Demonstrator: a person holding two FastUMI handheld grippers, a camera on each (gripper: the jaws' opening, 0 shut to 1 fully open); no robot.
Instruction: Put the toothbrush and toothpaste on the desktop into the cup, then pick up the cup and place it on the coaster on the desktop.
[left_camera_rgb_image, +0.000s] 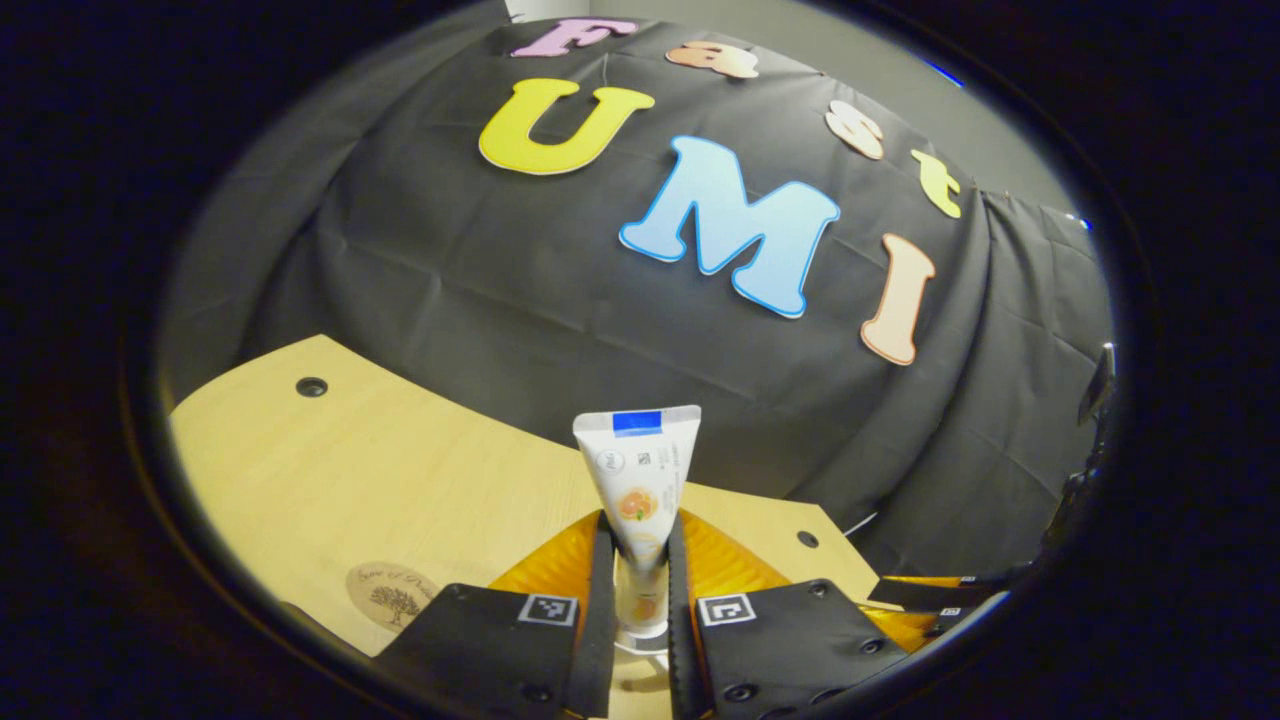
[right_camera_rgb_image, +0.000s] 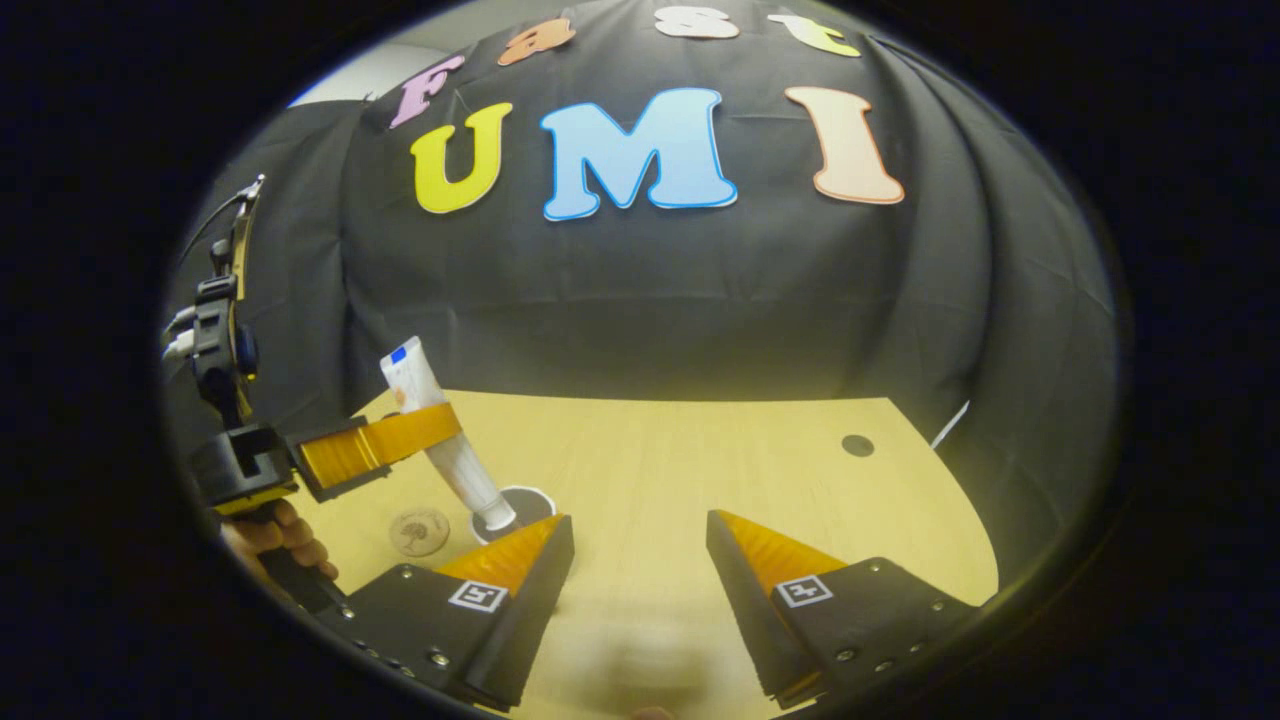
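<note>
In the left gripper view our left gripper (left_camera_rgb_image: 640, 590) is clamped on the toothpaste (left_camera_rgb_image: 638, 480), both fingers pressing its sides, the tube upright with its flat crimped end up. In the right gripper view the tube (right_camera_rgb_image: 440, 440) tilts, cap end down over the cup (right_camera_rgb_image: 520, 497), whose rim shows beneath it on the surface (right_camera_rgb_image: 700, 470). The coaster (right_camera_rgb_image: 419, 531) lies just beside the cup. Our right gripper (right_camera_rgb_image: 640, 560) hangs over the wood with its fingers wide apart, holding nothing. A hand (right_camera_rgb_image: 275, 535) grips the left gripper's handle.

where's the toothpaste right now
The toothpaste is clamped upright in the left tool, cap down just above the cup, with the coaster beside it.
</note>
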